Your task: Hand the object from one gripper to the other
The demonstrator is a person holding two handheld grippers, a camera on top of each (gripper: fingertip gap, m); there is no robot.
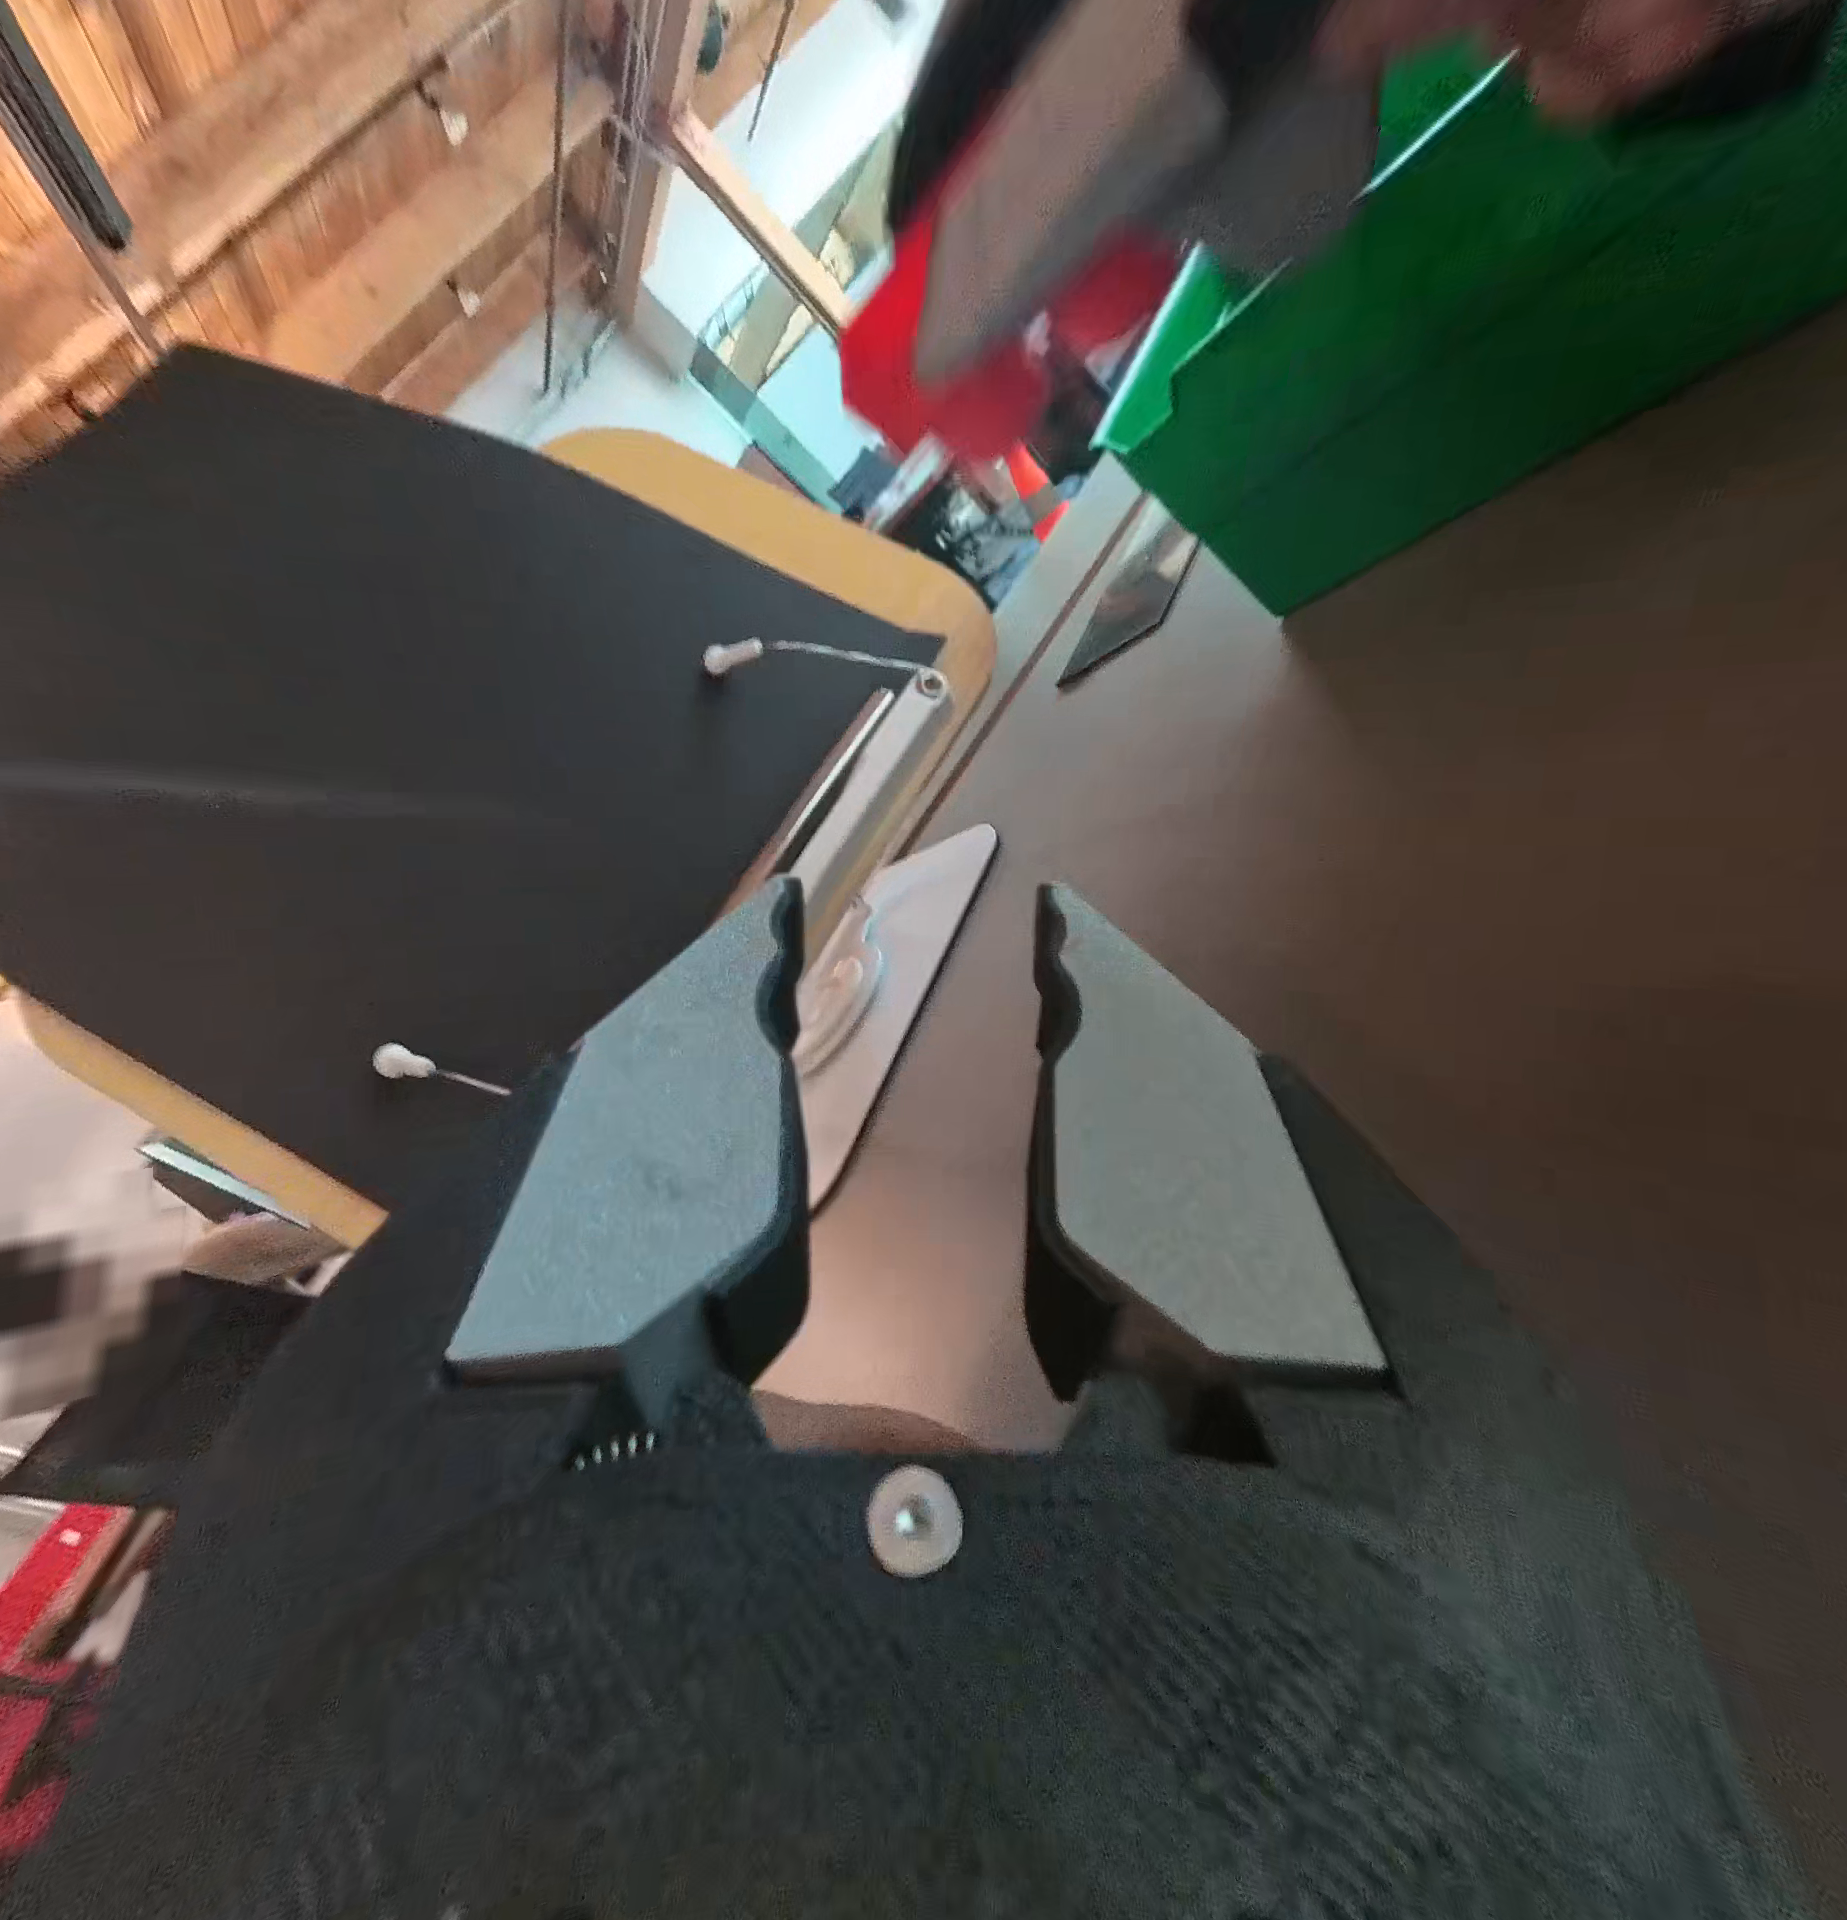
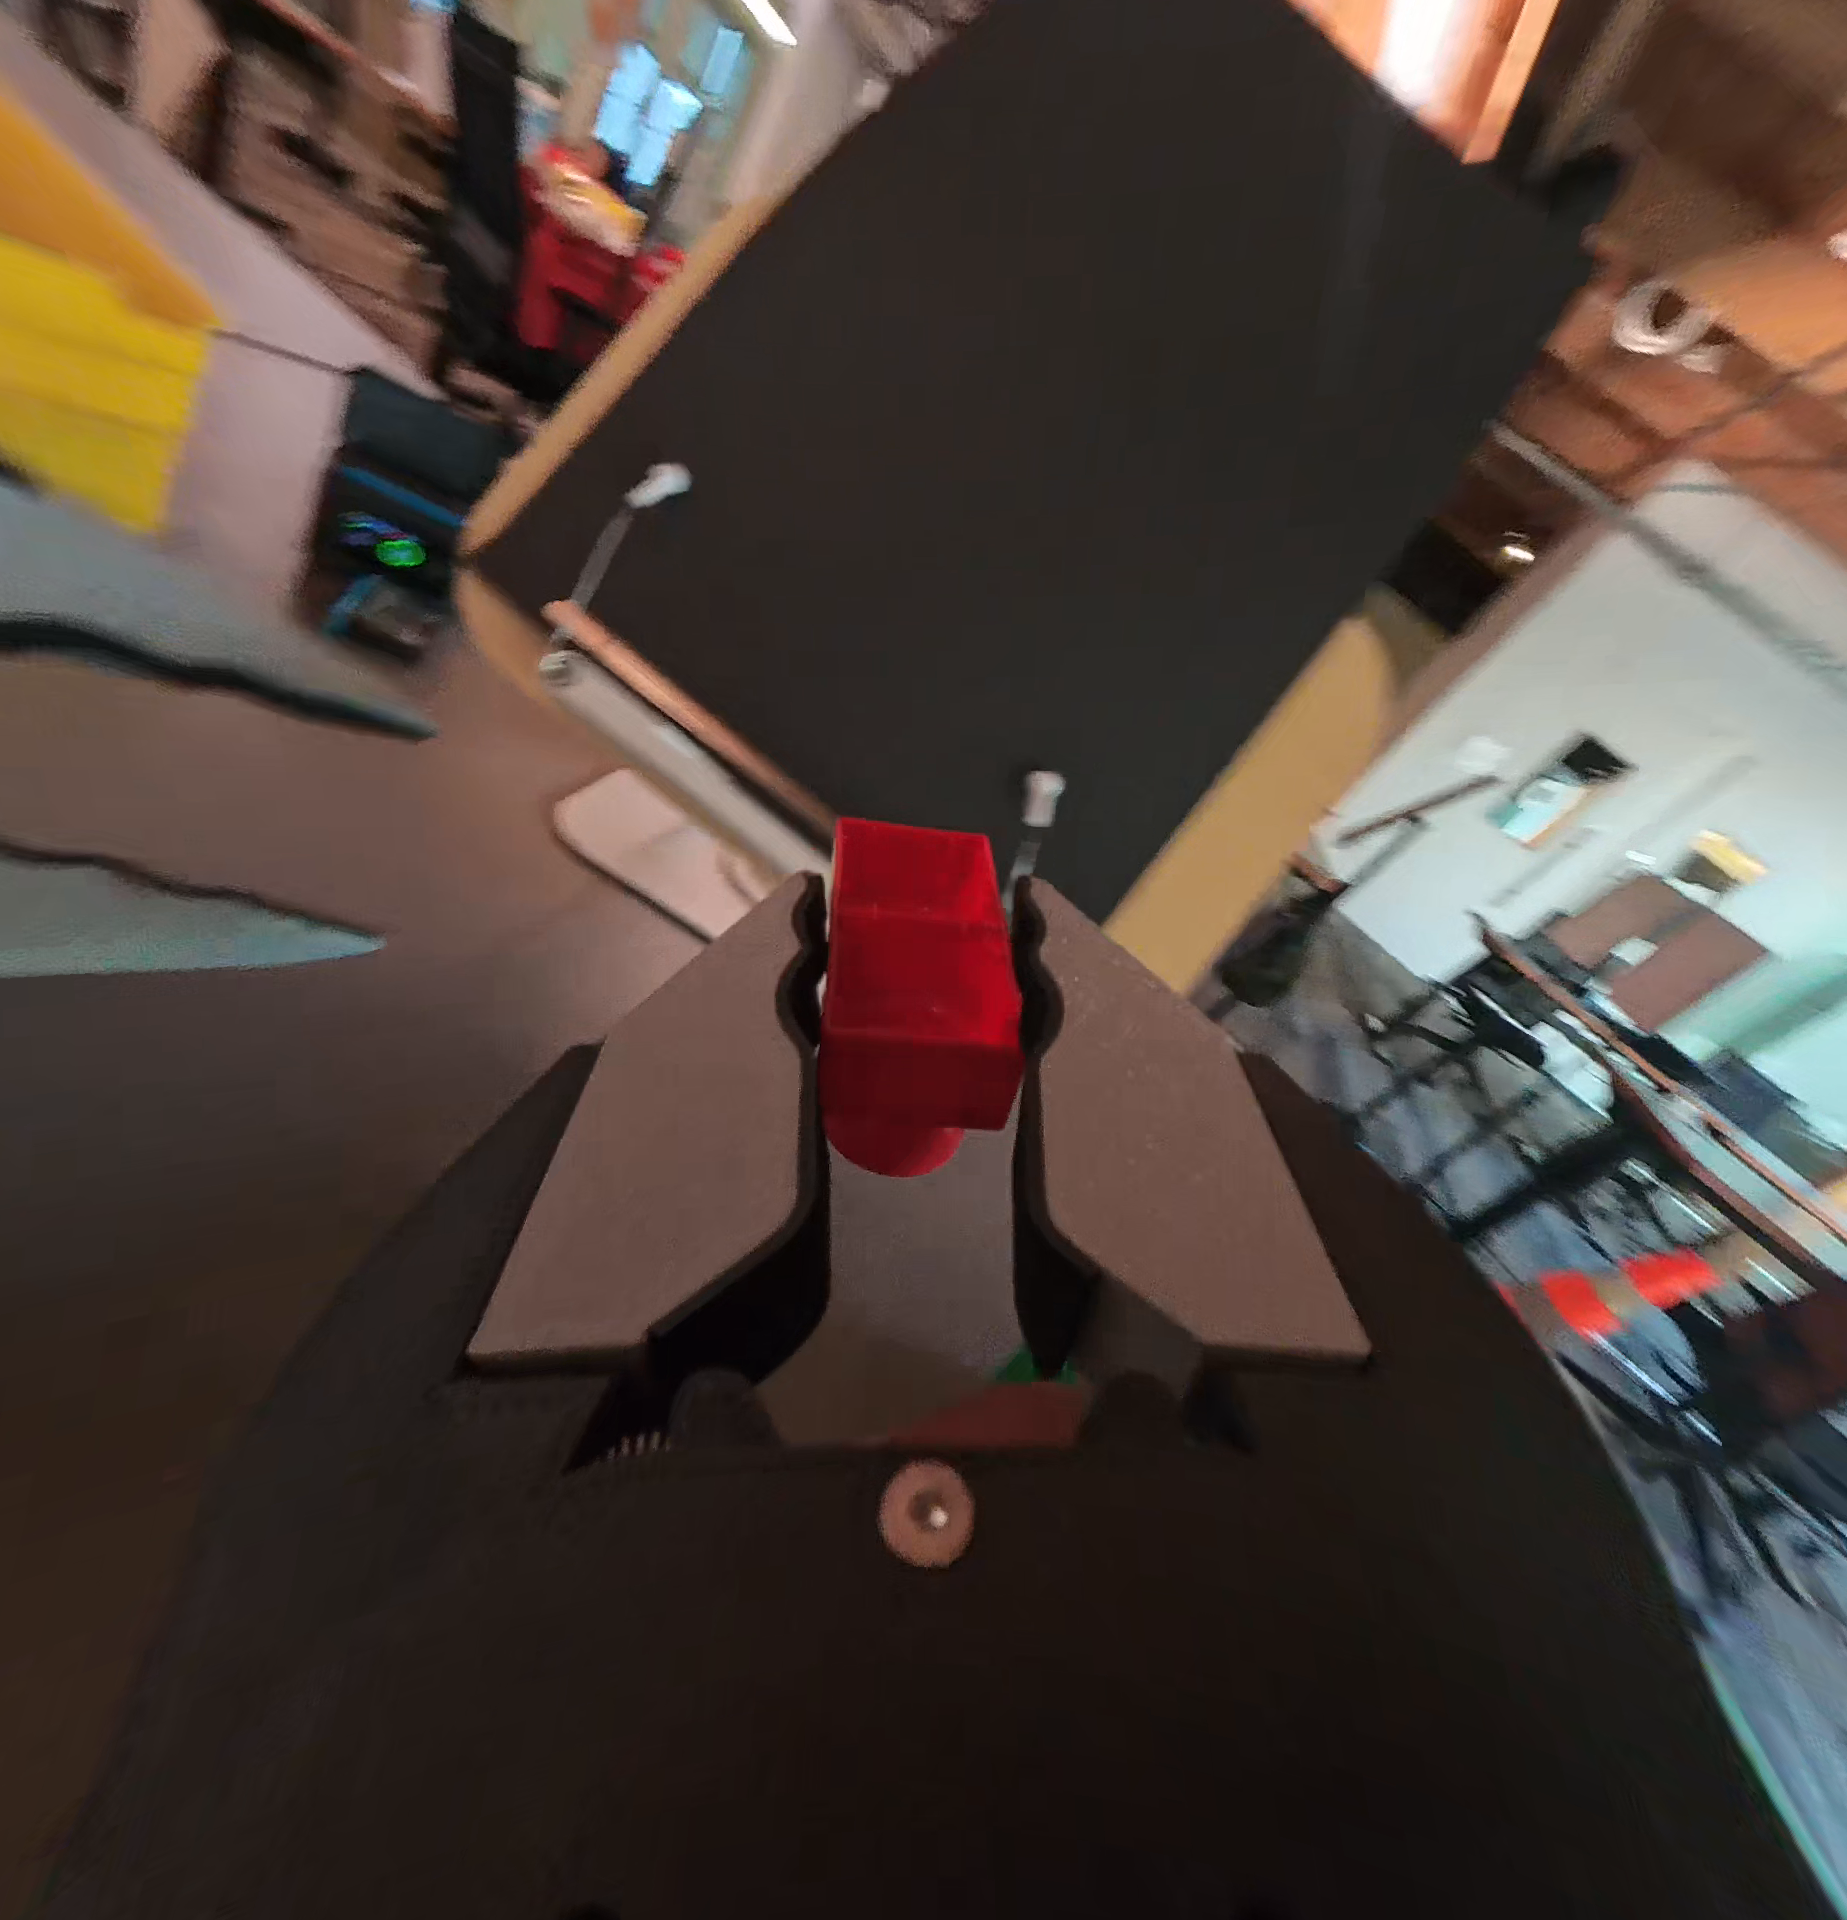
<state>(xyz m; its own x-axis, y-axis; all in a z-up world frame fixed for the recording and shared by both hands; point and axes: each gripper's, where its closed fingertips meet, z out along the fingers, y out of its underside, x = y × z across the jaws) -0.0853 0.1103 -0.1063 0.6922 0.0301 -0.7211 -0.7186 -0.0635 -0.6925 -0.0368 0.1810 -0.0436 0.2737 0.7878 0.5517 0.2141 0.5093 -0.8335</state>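
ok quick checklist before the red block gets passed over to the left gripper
1. Right gripper shut on the red plastic block: ok.
2. Block sticks out past the fingertips for the taker: ok.
3. Left gripper open and empty: ok.
4. Left gripper lined up with the block: not ok, block sits blurred at upper right of its view.
5. Green bin clear of the path: cannot tell.

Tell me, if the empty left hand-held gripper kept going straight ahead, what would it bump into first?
Probably the brown tabletop: the left hand-held gripper points low across it, open and empty. The flat grey plate lies just left of that line. Depth is hard to judge.
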